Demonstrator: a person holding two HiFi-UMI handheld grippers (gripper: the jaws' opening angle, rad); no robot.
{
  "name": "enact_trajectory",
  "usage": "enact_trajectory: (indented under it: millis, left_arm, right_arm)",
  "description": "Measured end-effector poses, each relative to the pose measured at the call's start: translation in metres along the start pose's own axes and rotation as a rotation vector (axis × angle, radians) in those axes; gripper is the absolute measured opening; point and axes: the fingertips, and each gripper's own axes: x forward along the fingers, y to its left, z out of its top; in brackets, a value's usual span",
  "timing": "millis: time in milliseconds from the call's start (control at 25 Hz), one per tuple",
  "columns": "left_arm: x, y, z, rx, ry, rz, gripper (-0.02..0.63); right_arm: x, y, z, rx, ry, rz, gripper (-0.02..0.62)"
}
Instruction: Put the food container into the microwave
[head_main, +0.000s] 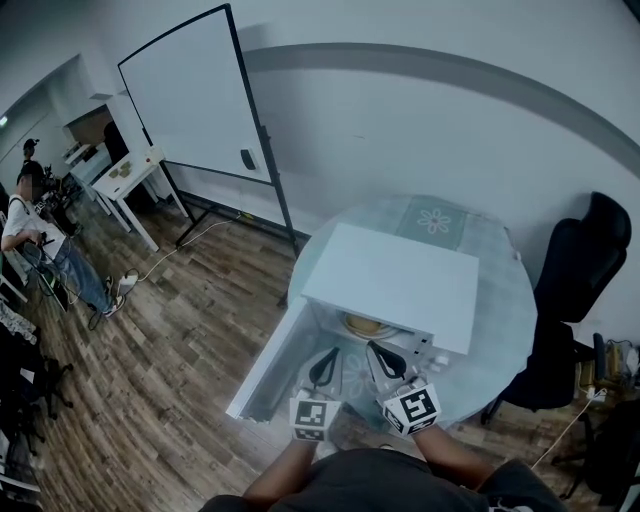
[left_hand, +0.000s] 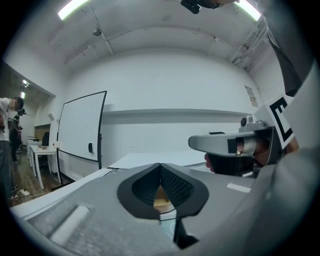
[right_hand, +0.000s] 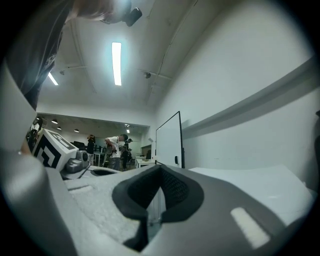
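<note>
A white microwave (head_main: 395, 283) stands on a round glass table (head_main: 505, 335) with its door (head_main: 272, 362) swung open to the left. Inside it sits the food container (head_main: 364, 324), yellowish and round. My left gripper (head_main: 322, 368) and right gripper (head_main: 386, 362) hover side by side just in front of the open cavity, both shut and empty. In the left gripper view the shut jaws (left_hand: 160, 169) leave a slit through which the yellowish container (left_hand: 161, 199) shows; the right gripper (left_hand: 232, 144) is alongside. The right gripper view shows its own jaws (right_hand: 160, 170) shut.
A whiteboard on a stand (head_main: 195, 95) is behind the table at the left. A black office chair (head_main: 580, 285) stands right of the table. A small white table (head_main: 130, 178) and a person (head_main: 38, 240) are far left on the wooden floor.
</note>
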Motion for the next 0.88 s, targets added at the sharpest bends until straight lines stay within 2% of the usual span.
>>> enact_trajectory:
  millis: [880]
  left_arm:
    - [-0.017,0.013,0.015,-0.003,-0.021,0.022,0.005]
  right_arm:
    - [-0.004,0.001,0.017,-0.031,-0.005,-0.022,-0.003]
